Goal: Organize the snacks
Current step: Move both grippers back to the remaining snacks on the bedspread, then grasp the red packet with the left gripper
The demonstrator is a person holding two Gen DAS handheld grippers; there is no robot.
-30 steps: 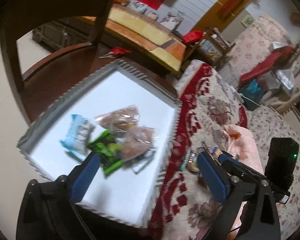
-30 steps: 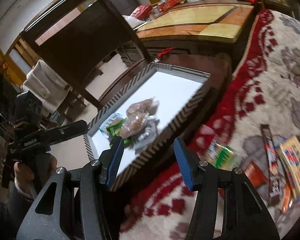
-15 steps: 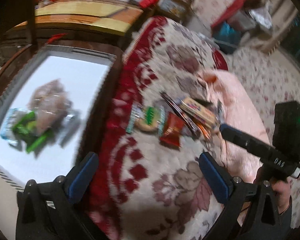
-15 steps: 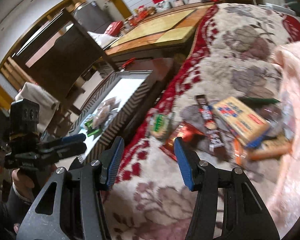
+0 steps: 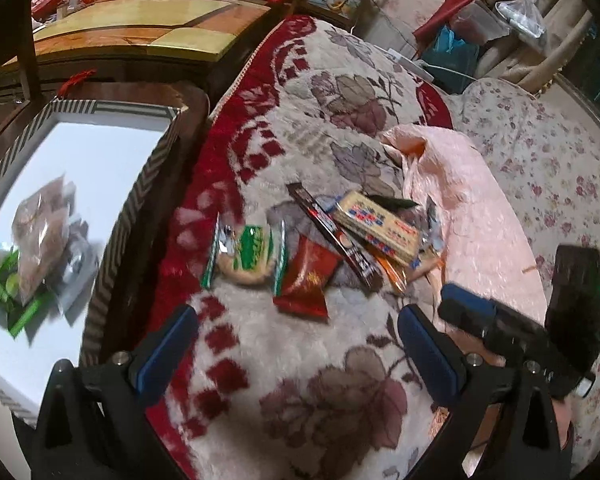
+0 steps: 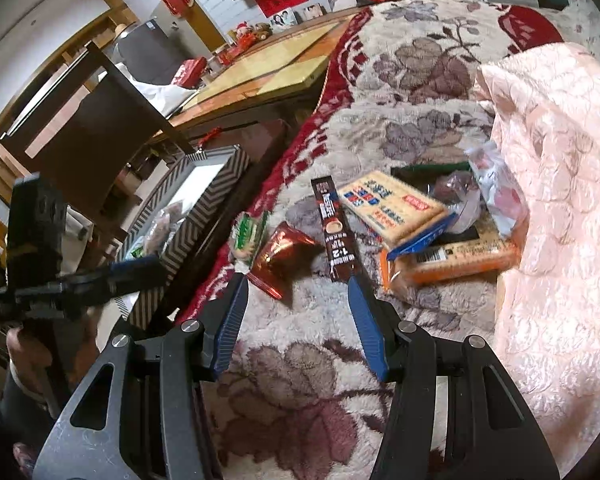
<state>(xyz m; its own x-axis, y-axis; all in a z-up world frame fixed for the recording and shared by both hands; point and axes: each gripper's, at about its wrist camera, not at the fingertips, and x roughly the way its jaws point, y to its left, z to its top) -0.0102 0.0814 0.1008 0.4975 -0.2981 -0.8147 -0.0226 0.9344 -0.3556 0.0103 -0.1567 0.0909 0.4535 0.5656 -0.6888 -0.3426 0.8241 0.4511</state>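
Just ahead of the right tool, fingers apart, lie the red packet and coffee stick

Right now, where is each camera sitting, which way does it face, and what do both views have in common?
Left wrist: sits on the left gripper, looking forward and down at the snacks on the blanket, the striped tray at left; its open blue fingers and the right gripper show.
Right wrist: sits on the right gripper, facing the same pile from the other side; its open fingers and the left gripper show.
Shared: red packet, brown stick pack, yellow cracker box, tray.
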